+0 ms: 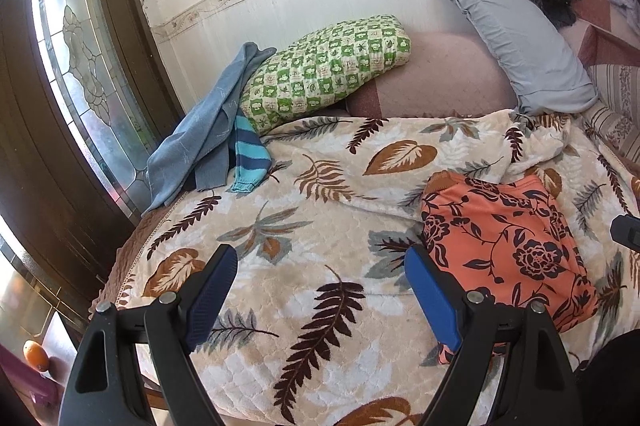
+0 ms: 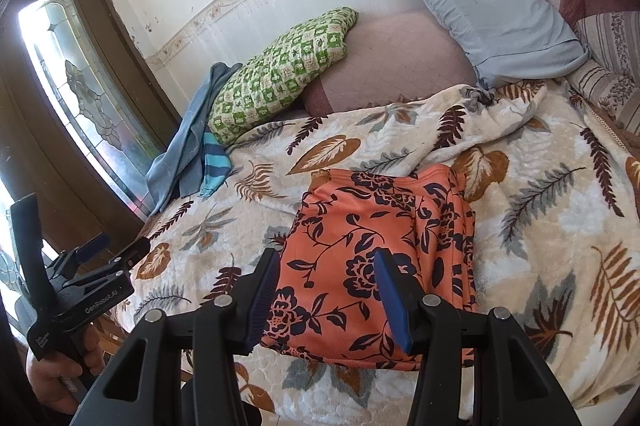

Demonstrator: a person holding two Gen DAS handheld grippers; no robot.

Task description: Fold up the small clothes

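An orange garment with dark flowers (image 1: pixel 508 250) lies folded on the leaf-print blanket (image 1: pixel 304 226), right of my left gripper (image 1: pixel 320 262). That gripper is open and empty above bare blanket. In the right wrist view the same garment (image 2: pixel 372 246) lies flat under and ahead of my right gripper (image 2: pixel 328 268), which is open and empty above its near edge. The left gripper (image 2: pixel 108 250) shows at far left, held by a hand. A blue garment (image 1: pixel 200 138) and a striped blue one (image 1: pixel 250 158) lie heaped at the bed's far left.
A green checked pillow (image 1: pixel 324 70), a pink cushion (image 1: pixel 436 78) and a grey pillow (image 1: pixel 520 46) stand along the wall. A dark wooden door with patterned glass (image 1: pixel 84 66) is at left. The bed's near edge runs below the grippers. An orange fruit (image 1: pixel 36 354) sits low left.
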